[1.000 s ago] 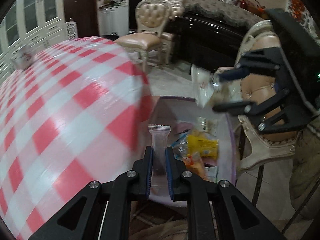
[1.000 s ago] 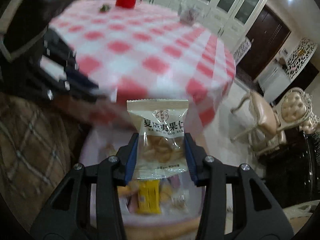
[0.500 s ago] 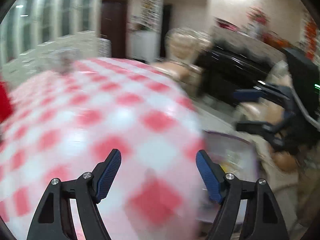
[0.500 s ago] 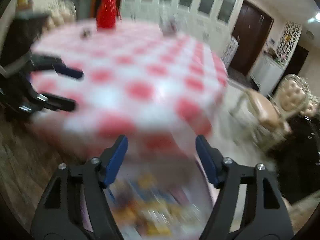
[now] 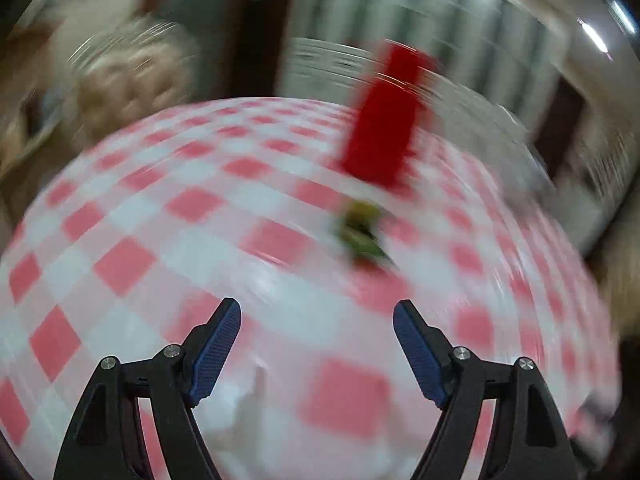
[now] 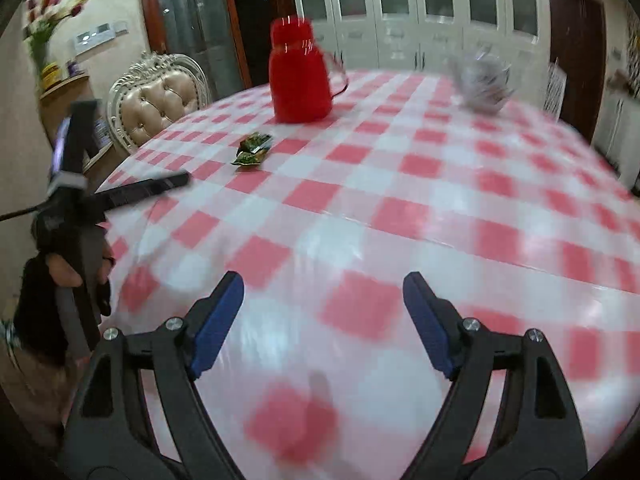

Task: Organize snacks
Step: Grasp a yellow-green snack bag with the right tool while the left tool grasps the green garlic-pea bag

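Both grippers hung empty with jaws spread—the right gripper (image 6: 323,294)'s just widened—and the green snack packets (image 6: 253,148) lay ahead-left, nearer the left gripper (image 5: 317,320), below the red jug (image 6: 299,76).

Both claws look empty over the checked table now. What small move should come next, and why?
Probably carry the left claw forward to the green snack packets lying just in front of the red jug. Both claws have just been opening with nothing between them, the right claw included, and those packets are the only snacks in sight.
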`<state>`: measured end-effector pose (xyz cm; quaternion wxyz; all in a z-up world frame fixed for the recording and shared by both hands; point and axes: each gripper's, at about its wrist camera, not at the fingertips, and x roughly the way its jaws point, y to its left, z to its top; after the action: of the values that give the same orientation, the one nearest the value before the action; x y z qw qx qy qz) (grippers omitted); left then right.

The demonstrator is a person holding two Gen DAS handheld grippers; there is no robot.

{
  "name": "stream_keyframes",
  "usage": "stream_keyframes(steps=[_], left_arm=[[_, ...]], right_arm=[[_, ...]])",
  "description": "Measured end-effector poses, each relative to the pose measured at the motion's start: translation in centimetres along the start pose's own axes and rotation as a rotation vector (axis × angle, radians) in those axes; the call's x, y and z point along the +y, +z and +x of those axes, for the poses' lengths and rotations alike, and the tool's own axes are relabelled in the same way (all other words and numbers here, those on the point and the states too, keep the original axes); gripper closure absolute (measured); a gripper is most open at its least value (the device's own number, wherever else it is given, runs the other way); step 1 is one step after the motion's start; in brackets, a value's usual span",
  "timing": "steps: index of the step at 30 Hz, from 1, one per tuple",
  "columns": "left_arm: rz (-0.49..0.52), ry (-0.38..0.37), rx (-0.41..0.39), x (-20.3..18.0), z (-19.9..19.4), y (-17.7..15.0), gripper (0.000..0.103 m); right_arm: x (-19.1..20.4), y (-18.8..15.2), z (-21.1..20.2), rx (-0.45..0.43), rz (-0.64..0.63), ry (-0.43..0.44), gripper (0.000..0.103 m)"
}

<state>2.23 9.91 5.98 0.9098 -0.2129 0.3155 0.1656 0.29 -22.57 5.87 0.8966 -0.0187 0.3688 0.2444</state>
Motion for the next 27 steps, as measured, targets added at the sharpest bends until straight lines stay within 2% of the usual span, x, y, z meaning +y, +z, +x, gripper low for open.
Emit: stream_keyframes(steps=[1, 4, 6, 10, 12, 14, 19, 20, 21, 22, 25, 27], left_arm=[[-0.067, 0.009, -0.032, 1.9, 0.1, 0.8, 0.024], [-0.188, 0.038, -0.136, 5.5, 0.3, 1.3, 0.024], [-0.227, 0.039, -0.151, 6.9, 0.0, 1.5, 0.024], [-0.227, 0.047, -0.250, 7.4, -1.5, 1.9, 0.023], [-0.241, 0.040, -0.255, 7.7, -1.4, 2.0, 0.021], [-0.270, 0.025, -0.213, 8.1, -0.3, 2.1, 0.021], [-0.280, 0.011, -0.155, 8.2, 0.6, 2.1, 0.021], [-0.263, 0.008, -0.147, 7.8, 0.8, 2.1, 0.021], [-0.246, 0.002, -0.141, 7.5, 0.9, 2.1, 0.021], [-0.230, 0.000, -0.141, 7.2, 0.9, 2.0, 0.021], [-0.174, 0.005, -0.137, 6.2, 1.0, 1.9, 0.021], [-0.158, -0.008, -0.135, 5.9, 1.0, 1.8, 0.021]], right_arm=[[0.4, 1.0, 1.9, 0.019, 0.026, 0.006, 0.019], [2.1, 4.3, 7.4, 0.051, 0.122, 0.057, 0.019], [3.5, 6.3, 9.4, 0.046, 0.132, 0.071, 0.019], [8.2, 11.0, 14.9, 0.024, 0.080, 0.073, 0.019], [11.0, 13.3, 17.9, 0.020, 0.022, 0.062, 0.019], [13.1, 14.8, 21.0, 0.063, -0.046, 0.040, 0.019], [15.1, 16.6, 26.2, 0.128, -0.168, -0.053, 0.019], [15.0, 16.7, 26.9, 0.140, -0.184, -0.060, 0.021], [14.8, 16.5, 27.0, 0.148, -0.188, -0.058, 0.031], [14.5, 16.3, 26.8, 0.147, -0.186, -0.045, 0.059], [13.5, 14.9, 24.3, 0.138, -0.153, 0.010, 0.060], [12.7, 13.0, 21.3, 0.150, -0.153, 0.061, 0.060]])
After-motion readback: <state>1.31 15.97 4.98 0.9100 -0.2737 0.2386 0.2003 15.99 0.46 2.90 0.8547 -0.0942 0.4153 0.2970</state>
